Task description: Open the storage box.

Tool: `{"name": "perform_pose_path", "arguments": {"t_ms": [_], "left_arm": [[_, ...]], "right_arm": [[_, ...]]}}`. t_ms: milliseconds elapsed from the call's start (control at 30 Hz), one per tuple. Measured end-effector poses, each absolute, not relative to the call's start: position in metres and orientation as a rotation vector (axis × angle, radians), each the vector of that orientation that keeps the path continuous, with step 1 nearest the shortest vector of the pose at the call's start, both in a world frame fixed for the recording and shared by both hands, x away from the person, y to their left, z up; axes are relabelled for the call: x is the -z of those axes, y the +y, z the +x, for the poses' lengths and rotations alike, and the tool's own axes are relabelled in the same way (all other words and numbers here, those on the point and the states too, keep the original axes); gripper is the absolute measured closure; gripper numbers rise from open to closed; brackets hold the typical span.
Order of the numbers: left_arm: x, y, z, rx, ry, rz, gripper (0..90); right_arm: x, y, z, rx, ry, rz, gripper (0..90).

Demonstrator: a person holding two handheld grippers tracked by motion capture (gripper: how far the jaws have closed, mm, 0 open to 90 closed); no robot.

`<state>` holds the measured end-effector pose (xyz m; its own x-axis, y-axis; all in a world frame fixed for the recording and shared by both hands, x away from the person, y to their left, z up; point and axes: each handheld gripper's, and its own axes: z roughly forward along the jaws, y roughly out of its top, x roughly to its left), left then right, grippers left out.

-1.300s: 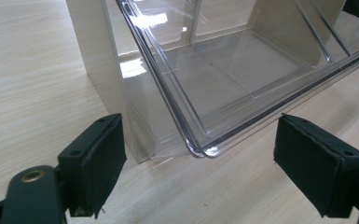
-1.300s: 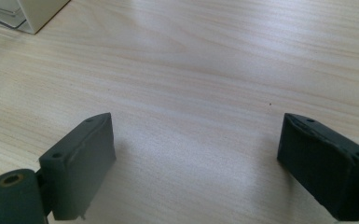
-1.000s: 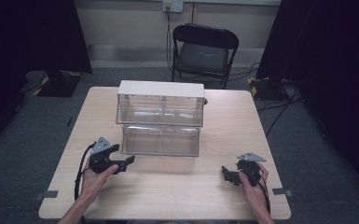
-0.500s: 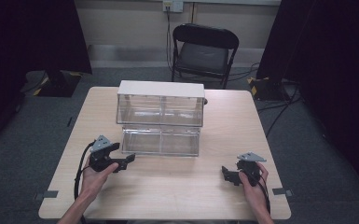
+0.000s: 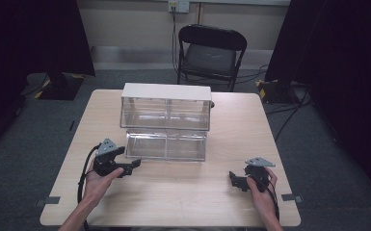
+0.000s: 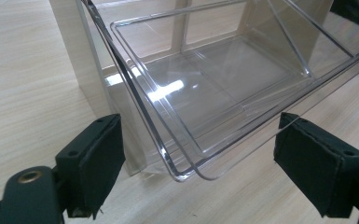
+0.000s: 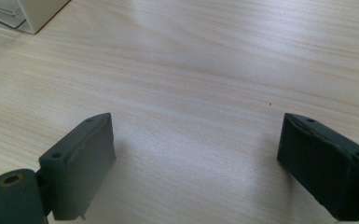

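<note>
A white-framed cabinet (image 5: 166, 91) with clear drawers stands at the middle of the table. Its lower clear drawer (image 5: 166, 145) is pulled out toward me. My left gripper (image 5: 131, 166) is open, held by a hand at the drawer's front left corner. In the left gripper view the drawer's rounded corner (image 6: 186, 173) lies between the two wide-apart pads (image 6: 93, 163), touching neither. My right gripper (image 5: 233, 179) is open near the table's front right, and in the right gripper view bare wood shows between its pads (image 7: 81, 163). The cabinet's corner (image 7: 32, 14) shows at that view's top left.
The light wooden table (image 5: 183, 202) stands on grey carpet. A black folding chair (image 5: 211, 48) stands behind the table. Black curtains hang at both sides, and cables run over the floor at the right.
My left gripper has slid a little right, up to the drawer's front left corner. The right gripper has stayed where it was.
</note>
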<state>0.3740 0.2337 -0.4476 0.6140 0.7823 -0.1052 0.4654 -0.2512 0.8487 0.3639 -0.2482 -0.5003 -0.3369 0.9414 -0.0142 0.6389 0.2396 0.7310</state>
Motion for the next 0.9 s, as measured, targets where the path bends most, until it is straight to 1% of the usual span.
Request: {"name": "perform_pose_path", "arguments": {"t_ms": [900], "left_arm": [[0.4389, 0.2285, 0.3791, -0.442, 0.991, 1.88, 15.7]], "right_arm": [[0.5003, -0.2482, 0.3639, -0.883, 2.062, 1.442, 10.2]]}}
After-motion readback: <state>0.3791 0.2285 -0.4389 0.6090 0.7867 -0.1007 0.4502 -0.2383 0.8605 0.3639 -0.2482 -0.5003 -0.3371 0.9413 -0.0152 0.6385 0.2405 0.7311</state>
